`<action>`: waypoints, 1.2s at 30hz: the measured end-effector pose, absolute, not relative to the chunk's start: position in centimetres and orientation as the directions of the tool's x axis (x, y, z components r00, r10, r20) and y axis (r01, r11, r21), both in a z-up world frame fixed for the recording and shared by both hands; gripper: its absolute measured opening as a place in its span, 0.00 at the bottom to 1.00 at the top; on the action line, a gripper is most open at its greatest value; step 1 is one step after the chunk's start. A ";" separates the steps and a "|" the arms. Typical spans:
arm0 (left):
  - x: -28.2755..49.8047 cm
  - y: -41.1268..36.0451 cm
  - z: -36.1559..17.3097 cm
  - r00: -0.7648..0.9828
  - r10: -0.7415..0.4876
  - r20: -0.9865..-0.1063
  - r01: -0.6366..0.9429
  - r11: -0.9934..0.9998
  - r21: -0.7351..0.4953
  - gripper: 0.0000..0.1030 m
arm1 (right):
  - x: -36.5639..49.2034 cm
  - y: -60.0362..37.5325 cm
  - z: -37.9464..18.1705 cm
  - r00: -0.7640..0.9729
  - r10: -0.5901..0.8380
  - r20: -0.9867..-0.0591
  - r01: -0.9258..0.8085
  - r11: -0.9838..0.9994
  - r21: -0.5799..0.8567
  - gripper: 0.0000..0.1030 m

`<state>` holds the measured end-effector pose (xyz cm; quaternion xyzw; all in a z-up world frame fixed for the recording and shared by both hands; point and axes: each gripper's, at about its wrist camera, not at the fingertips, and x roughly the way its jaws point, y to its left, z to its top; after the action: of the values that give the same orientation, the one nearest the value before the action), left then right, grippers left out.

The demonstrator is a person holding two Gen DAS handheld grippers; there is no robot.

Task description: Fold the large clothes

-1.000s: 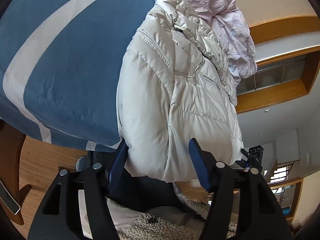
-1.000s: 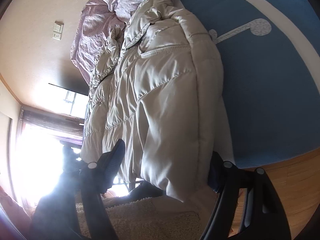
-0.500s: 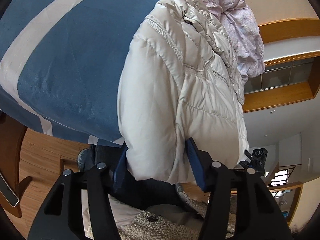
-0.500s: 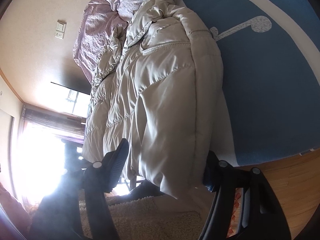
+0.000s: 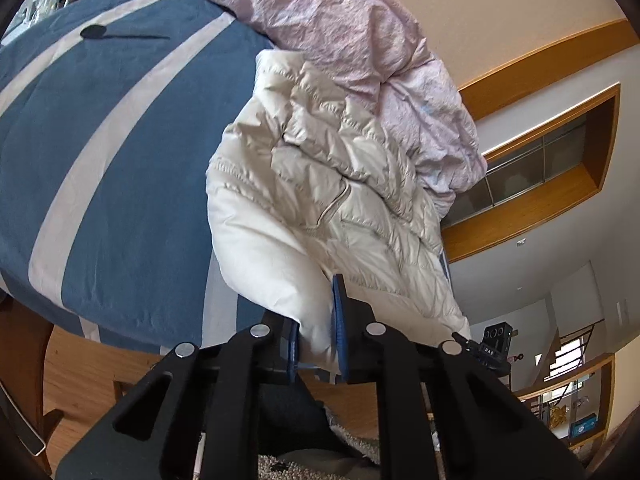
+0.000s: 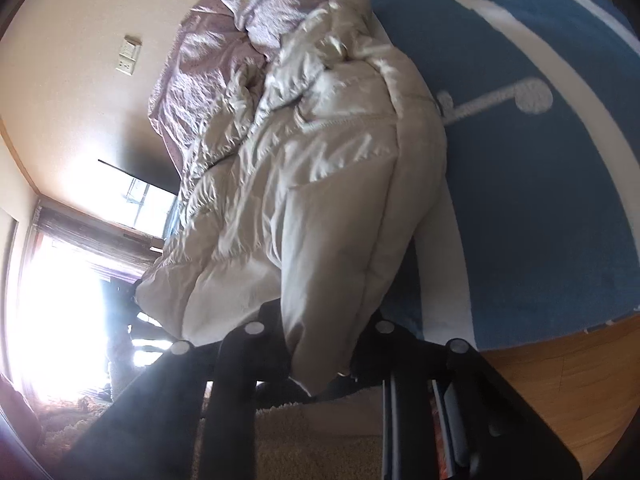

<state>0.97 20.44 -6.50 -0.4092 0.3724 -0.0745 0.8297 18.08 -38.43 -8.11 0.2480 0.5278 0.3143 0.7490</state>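
Blue white-striped blanket [image 5: 100,168] covers the bed. Cream puffer jacket [image 5: 320,184] lies on it beside a pink quilt [image 5: 360,40], hem hanging over the edge. Left gripper [image 5: 316,344] and right gripper [image 6: 320,352]: fingers closing, pinching the hem.

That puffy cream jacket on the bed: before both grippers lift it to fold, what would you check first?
1. Left gripper closing on the jacket hem: ok, fabric between its pads.
2. Right gripper closing on the hem: ok, fabric between.
3. Grip depth: cannot tell.
4. Pink bedding clear of the jacket: not ok, it touches the far end.
5. Blue blanket free for folding: ok.
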 end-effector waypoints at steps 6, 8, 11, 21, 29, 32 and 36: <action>2.3 21.5 -4.2 0.784 -0.383 -0.488 -0.147 0.650 -0.746 0.12 | 18.0 -38.3 -3.5 0.405 0.713 -0.572 -0.296 0.694 0.656 0.18; 2.9 21.8 -3.3 0.805 -0.369 -0.465 -0.135 0.649 -0.749 0.11 | 18.4 -38.0 -1.6 0.470 0.685 -0.556 -0.318 0.719 0.617 0.18; 3.8 22.3 -2.0 0.828 -0.341 -0.445 -0.123 0.664 -0.738 0.11 | 19.2 -37.3 0.9 0.550 0.651 -0.524 -0.348 0.749 0.564 0.18; 9.3 24.0 1.5 0.877 -0.259 -0.405 -0.097 0.731 -0.675 0.11 | 24.9 -33.3 5.9 0.716 0.510 -0.477 -0.328 0.849 0.415 0.17; 16.2 24.8 3.1 0.895 -0.162 -0.416 -0.139 0.784 -0.605 0.11 | 31.8 -28.0 7.0 0.825 0.313 -0.470 -0.216 0.944 0.251 0.17; 18.8 25.1 3.2 0.894 -0.120 -0.431 -0.170 0.800 -0.575 0.11 | 34.2 -26.0 6.9 0.847 0.246 -0.471 -0.178 0.966 0.186 0.18; 21.8 25.5 2.9 0.891 -0.080 -0.446 -0.208 0.802 -0.560 0.11 | 37.5 -24.2 6.1 0.854 0.177 -0.489 -0.120 0.982 0.146 0.18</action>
<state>21.78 25.45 2.85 -0.3128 0.2305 0.0348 0.9208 37.54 -24.24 6.06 0.0550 0.2588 0.0773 0.9613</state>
